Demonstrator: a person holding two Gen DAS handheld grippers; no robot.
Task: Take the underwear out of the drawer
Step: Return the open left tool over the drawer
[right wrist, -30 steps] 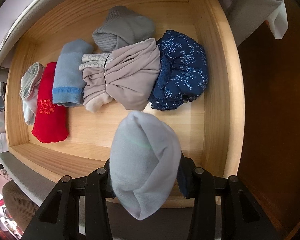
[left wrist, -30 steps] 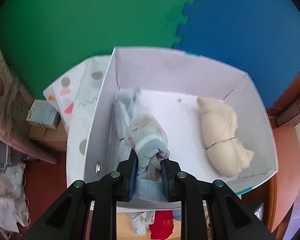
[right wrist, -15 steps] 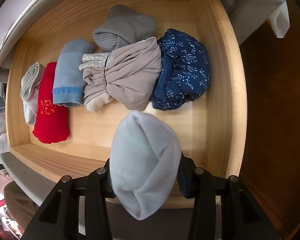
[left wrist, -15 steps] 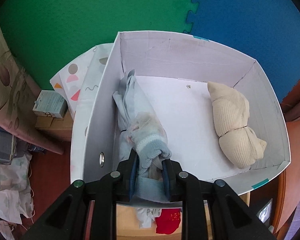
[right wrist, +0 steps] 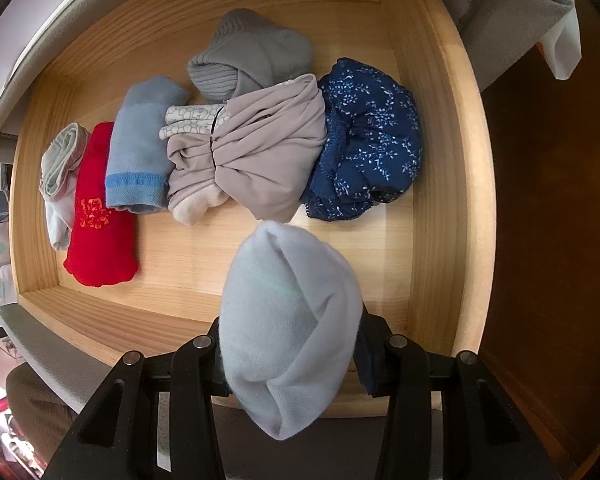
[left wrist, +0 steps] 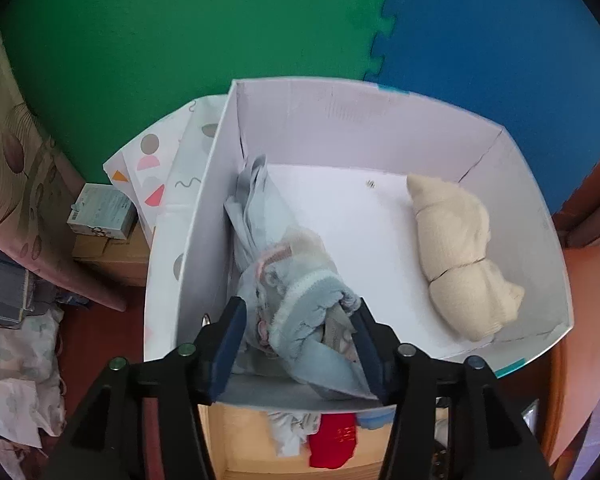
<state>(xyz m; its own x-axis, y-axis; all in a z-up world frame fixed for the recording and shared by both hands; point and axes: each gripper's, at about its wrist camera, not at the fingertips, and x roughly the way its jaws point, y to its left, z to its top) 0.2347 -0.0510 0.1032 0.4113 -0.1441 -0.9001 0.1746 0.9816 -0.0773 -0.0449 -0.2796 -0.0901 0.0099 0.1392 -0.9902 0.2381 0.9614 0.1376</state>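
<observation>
Fingers of the left gripper (left wrist: 300, 340), at the lower middle of the left wrist view, have just been spreading and now stand apart; the pale blue lace-trimmed underwear (left wrist: 300, 300) lies between them over the near edge of the white box (left wrist: 204, 208), the left pad clear of it, while at the right pad I cannot tell whether cloth and pad touch. Fingers of the right gripper (right wrist: 290, 356), at the bottom middle of the right wrist view, are clamped on a rolled light blue piece of underwear (right wrist: 288, 328), held above the wooden drawer (right wrist: 436, 160).

The green and blue foam mats (left wrist: 180, 40) fill the top of the left wrist view. Below them the white box takes the centre, with a cream rolled garment (left wrist: 460, 252) lying at its right side, well apart from the blue underwear along its left wall. A patterned sheet (left wrist: 152, 168) lies just left of the box, and a small carton (left wrist: 102, 216) sits further left.

In the right wrist view the drawer holds a row across its upper half: a navy floral piece (right wrist: 372, 140) at the right, a beige bundle (right wrist: 256, 152) touching it, a grey roll (right wrist: 252, 56) behind, a blue folded piece (right wrist: 144, 144), a red piece (right wrist: 100, 208), and a pale grey piece (right wrist: 60, 172) at the far left.
</observation>
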